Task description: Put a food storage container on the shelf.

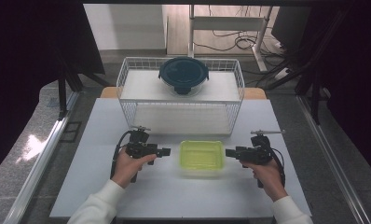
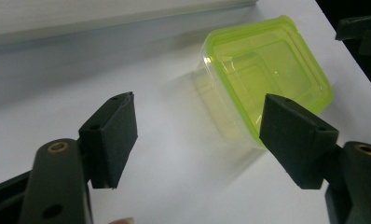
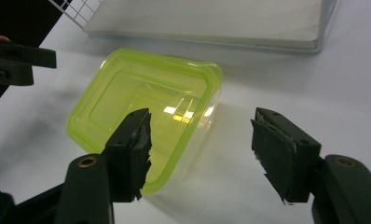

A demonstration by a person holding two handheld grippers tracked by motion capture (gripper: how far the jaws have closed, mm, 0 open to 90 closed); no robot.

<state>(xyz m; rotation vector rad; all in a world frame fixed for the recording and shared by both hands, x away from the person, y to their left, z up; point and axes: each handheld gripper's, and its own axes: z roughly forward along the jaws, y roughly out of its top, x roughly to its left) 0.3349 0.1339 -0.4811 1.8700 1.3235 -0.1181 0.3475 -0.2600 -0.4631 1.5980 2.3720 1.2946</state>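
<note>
A clear plastic box with a lime-green lid sits shut on the white table, between my two grippers. My left gripper points at its left side from a short gap away, jaws open and empty. In the left gripper view the box lies ahead and to the right of the left gripper. My right gripper points at the box's right side, open, close to its edge. In the right gripper view the box lies partly behind the left pad of the right gripper, with nothing gripped.
A white wire rack stands at the back of the table, just behind the box. On its top shelf rests a round glass container with a dark blue lid. The person's sleeved forearms enter from the bottom edge.
</note>
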